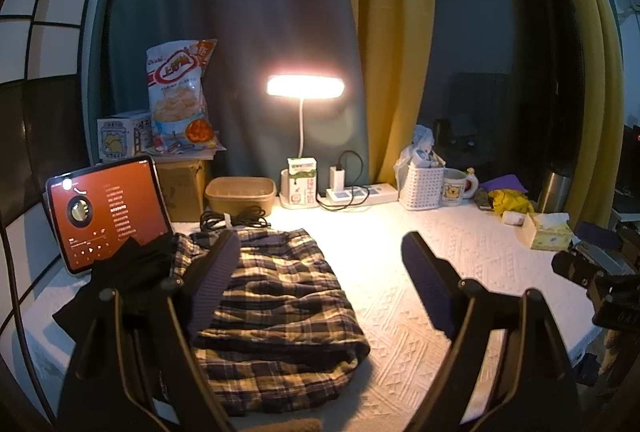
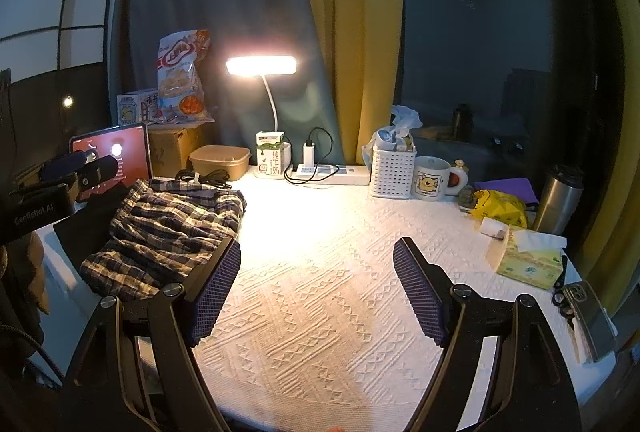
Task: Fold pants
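We see the plaid pants [image 1: 276, 316] folded into a soft, rumpled bundle on the left of the white woven tablecloth [image 2: 320, 296], while both the left gripper [image 1: 320, 272] and right gripper [image 2: 318, 280] — ribbed pads spread wide — grasp nothing.

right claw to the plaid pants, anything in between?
Nothing: in the right wrist view only bare white tablecloth lies between the open right claw and the plaid pants.

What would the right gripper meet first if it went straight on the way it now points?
Probably the power strip at the table's back edge. The right gripper is open over bare tablecloth, and the way there looks free, though depth is unclear.
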